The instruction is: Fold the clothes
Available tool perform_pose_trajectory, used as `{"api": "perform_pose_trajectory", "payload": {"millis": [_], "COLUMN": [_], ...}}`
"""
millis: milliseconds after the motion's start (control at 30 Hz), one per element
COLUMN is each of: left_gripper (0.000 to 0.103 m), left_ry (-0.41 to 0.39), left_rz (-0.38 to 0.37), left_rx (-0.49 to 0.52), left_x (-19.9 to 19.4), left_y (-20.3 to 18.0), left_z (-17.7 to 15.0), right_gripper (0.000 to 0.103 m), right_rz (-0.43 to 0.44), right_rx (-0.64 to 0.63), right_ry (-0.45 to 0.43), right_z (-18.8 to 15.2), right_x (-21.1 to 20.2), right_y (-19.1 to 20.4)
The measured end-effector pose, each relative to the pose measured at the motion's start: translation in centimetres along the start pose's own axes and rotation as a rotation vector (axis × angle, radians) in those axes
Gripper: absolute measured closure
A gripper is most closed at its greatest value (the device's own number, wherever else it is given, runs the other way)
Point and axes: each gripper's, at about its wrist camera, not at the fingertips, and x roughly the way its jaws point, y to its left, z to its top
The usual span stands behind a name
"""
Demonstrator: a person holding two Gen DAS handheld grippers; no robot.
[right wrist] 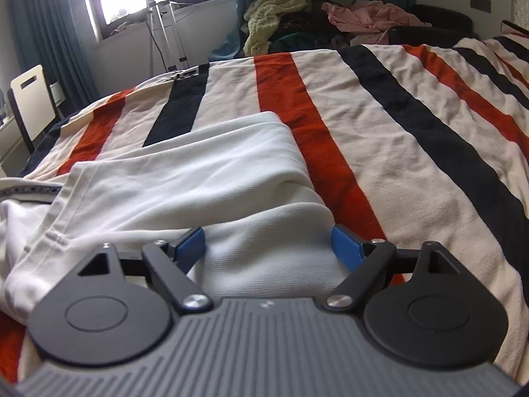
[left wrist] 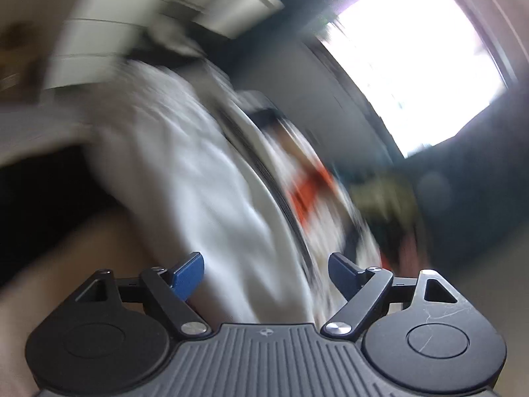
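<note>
the left wrist view is smeared by motion blur throughout, so little there is sure: the left tool (left wrist: 266, 273) has its blue-padded fingers standing wide apart with nothing pinched between them, and beyond them runs a pale streak that reads as the white cotton garment (left wrist: 185, 178), with orange and dark smudges of the striped blanket (left wrist: 309, 188) to its right and a blown-out bright window (left wrist: 420, 66) above (its details lost to glare). the right wrist view is sharp. there the white garment (right wrist: 185, 178) lies rumpled on the bed over the cream, orange and navy striped blanket (right wrist: 380, 125), its left part cut off by the frame edge. the right tool (right wrist: 267, 243) has its fingers spread wide too, a bulge of the white cloth lying between the pads without being clamped. behind the bed sits a heap of unfolded clothes (right wrist: 317, 13), partly hidden by the bed's far edge.
</note>
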Motion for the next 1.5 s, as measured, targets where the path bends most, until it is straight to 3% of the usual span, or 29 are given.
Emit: {"api": "perform_pose_trajectory", "payload": {"millis": [67,133,233,333,367,467,533,600,667,833,933,1167,1267,1500], "left_gripper": [0.012,0.011,0.012,0.015,0.019,0.051,0.061,0.083,0.088,0.089,0.089,0.089,0.089,0.089], "left_ry": [-0.044,-0.026,0.049,0.000,-0.025,-0.056,-0.082,-0.125,-0.191,-0.291,-0.321,-0.382,-0.408,-0.397], "left_rz": [0.065,0.086,0.056,-0.004,0.016,0.117,0.132,0.127,0.091,0.085,0.078,0.075,0.068,-0.141], "left_rx": [-0.059,-0.103,-0.209,-0.170,-0.117,-0.005,0.028,0.026,0.014,0.203,0.209,0.570,0.662,0.747], "left_x": [-0.2,1.1,4.1,6.0,6.8,9.2,9.7,9.2,7.7,6.0,5.1,3.3,2.9,1.3], "left_y": [1.9,3.7,5.5,5.1,4.7,4.1,3.9,3.3,2.4,-1.2,-2.7,-10.3,-13.7,-23.6], "left_z": [1.9,3.1,3.8,4.3,4.6,4.9,4.7,4.5,4.2,2.9,2.1,-0.8,-2.8,-10.1], "right_gripper": [0.018,0.018,0.018,0.017,0.016,0.016,0.016,0.016,0.016,0.016,0.018,0.018,0.018,0.018], "right_rz": [0.004,0.000,-0.017,-0.025,-0.014,0.043,0.030,0.019,0.017,0.041,0.058,0.061,0.053,0.037], "right_rx": [0.000,-0.005,-0.023,-0.049,-0.044,-0.027,-0.061,-0.077,-0.072,0.001,0.054,0.210,0.241,0.362], "right_ry": [-0.004,-0.014,-0.022,-0.022,-0.022,-0.028,-0.019,-0.011,-0.008,-0.016,-0.016,-0.016,0.005,0.005], "right_z": [0.0,0.0,-0.2,-0.3,-0.3,-0.4,-0.9,-1.5,-1.6,-1.2,-1.0,-0.4,-0.6,-0.5], "right_x": [0.0,-0.1,0.0,0.1,0.1,-0.3,0.0,0.4,0.6,0.2,-0.2,-1.1,-0.7,-0.7], "right_y": [0.0,0.2,0.7,1.2,1.2,1.1,1.4,1.6,1.7,0.9,0.0,-2.5,-3.2,-4.9]}}
